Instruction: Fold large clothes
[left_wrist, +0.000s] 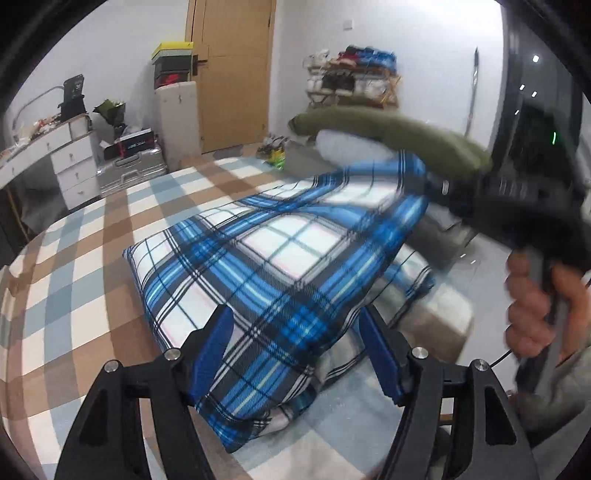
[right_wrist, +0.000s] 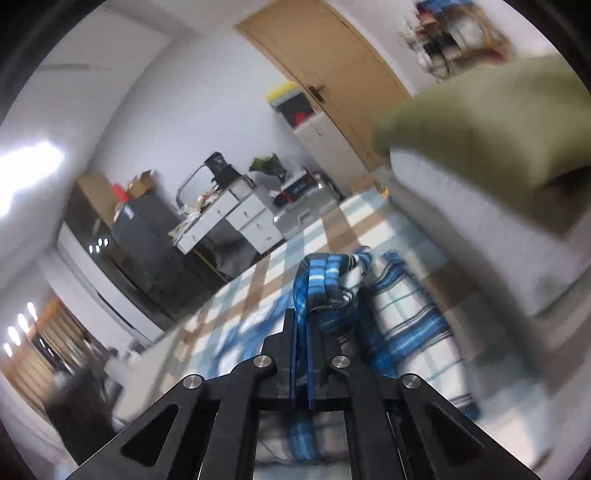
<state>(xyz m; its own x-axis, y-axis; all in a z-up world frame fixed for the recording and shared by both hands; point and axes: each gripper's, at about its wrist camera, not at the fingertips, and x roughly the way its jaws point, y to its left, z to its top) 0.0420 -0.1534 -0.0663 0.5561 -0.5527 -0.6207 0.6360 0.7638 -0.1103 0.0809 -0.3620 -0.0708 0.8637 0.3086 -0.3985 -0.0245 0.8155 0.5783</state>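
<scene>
Spread wide, our left gripper (left_wrist: 295, 354) is straddling the blue plaid garment (left_wrist: 280, 266) without pinching it, while the garment is lying on the checkered bed (left_wrist: 74, 258). Our right gripper (right_wrist: 302, 354) is clamping its jaws on a bunched fold, lifting it.

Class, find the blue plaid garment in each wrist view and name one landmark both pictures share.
Left wrist view: blue plaid garment fills the centre, lifted at upper right, lying on the checked bed cover.
Right wrist view: a bunched fold sits at centre, pinched at the fingers.
Shared landmark: wooden door.
</scene>
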